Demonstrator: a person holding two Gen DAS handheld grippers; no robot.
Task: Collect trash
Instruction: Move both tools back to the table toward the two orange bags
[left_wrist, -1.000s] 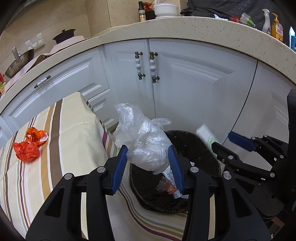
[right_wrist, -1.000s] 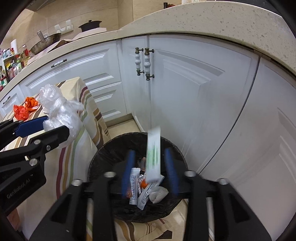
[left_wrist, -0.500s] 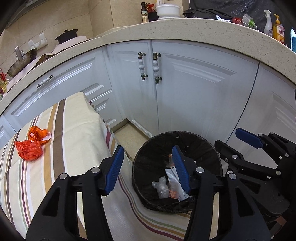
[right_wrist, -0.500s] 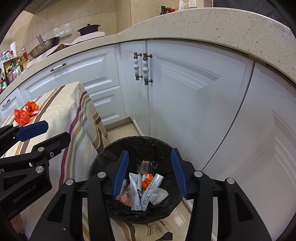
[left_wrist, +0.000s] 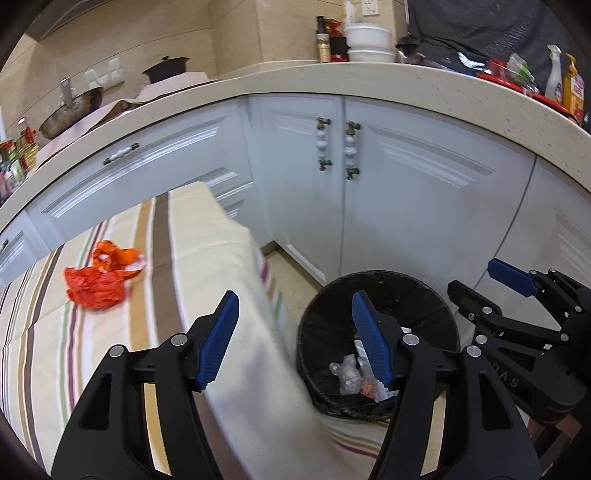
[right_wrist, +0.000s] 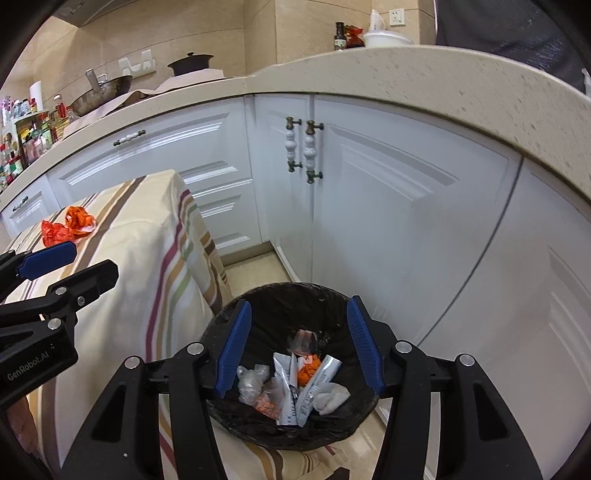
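Note:
A black bin (right_wrist: 280, 317) stands on the floor beside the table and holds wrappers, a clear plastic bag (right_wrist: 251, 380) and orange scraps. It also shows in the left wrist view (left_wrist: 399, 295). My right gripper (right_wrist: 299, 343) is open and empty above the bin. My left gripper (left_wrist: 295, 339) is open and empty over the table edge, left of the bin. A crumpled orange wrapper (left_wrist: 98, 278) lies on the striped tablecloth (left_wrist: 192, 236), far left of my left gripper. It also shows in the right wrist view (right_wrist: 66, 225).
White cabinet doors (left_wrist: 424, 206) with knob handles stand behind the bin. A speckled counter (left_wrist: 406, 81) above carries bottles, bowls and a pan. The striped cloth hangs down the table side next to the bin.
My left gripper let go of the clear plastic bag, which now lies in the bin. The green-white packet from my right gripper fell in too. The left gripper has swung left toward the table.

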